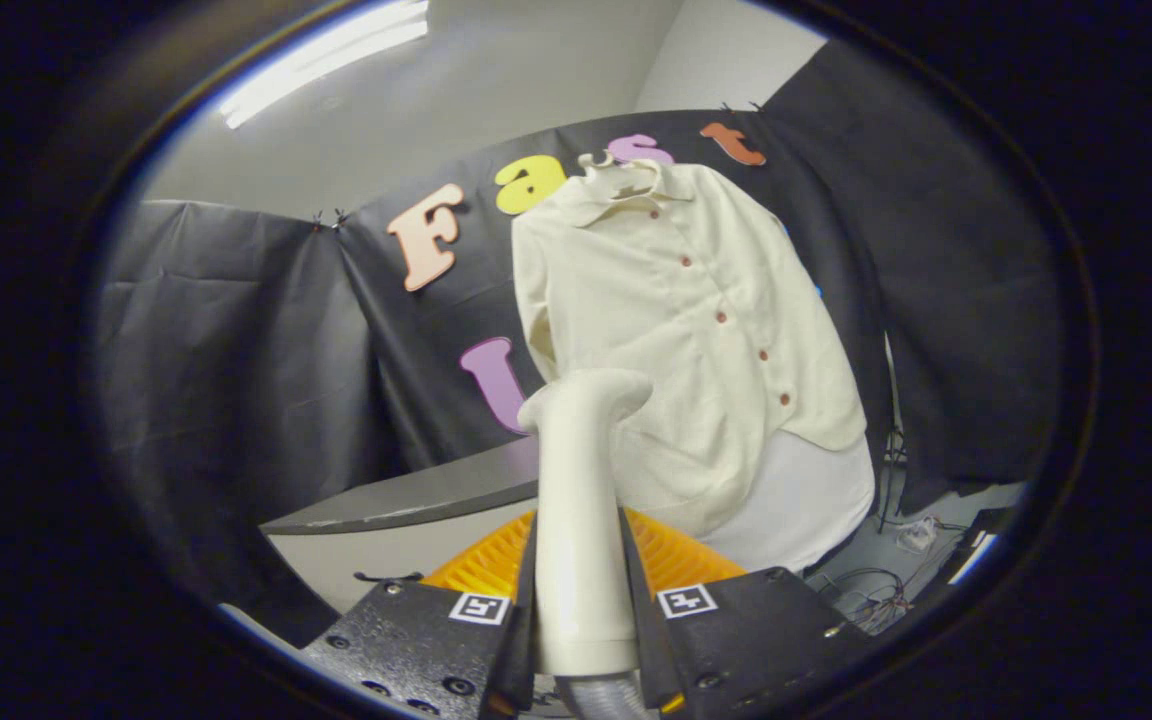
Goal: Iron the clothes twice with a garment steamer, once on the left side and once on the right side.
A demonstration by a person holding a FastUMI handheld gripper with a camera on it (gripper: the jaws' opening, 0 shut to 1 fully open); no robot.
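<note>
steamer (pixel 581 500) base hidden between gripper (pixel 581 620) fingers, shirt (pixel 681 330) hem behind steamer head

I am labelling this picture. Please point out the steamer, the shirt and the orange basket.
steamer (pixel 581 520): gripper view, middle of its white handle.
shirt (pixel 676 330): gripper view, front panel beside the buttons.
orange basket (pixel 681 560): gripper view, ribbed rim.

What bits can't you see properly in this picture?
- Steamer: the face of its head points away toward the shirt; the claw, shut on the handle, hides the lower part.
- Orange basket: mostly behind the claw and steamer.
- Cables on the floor: too small.
</note>
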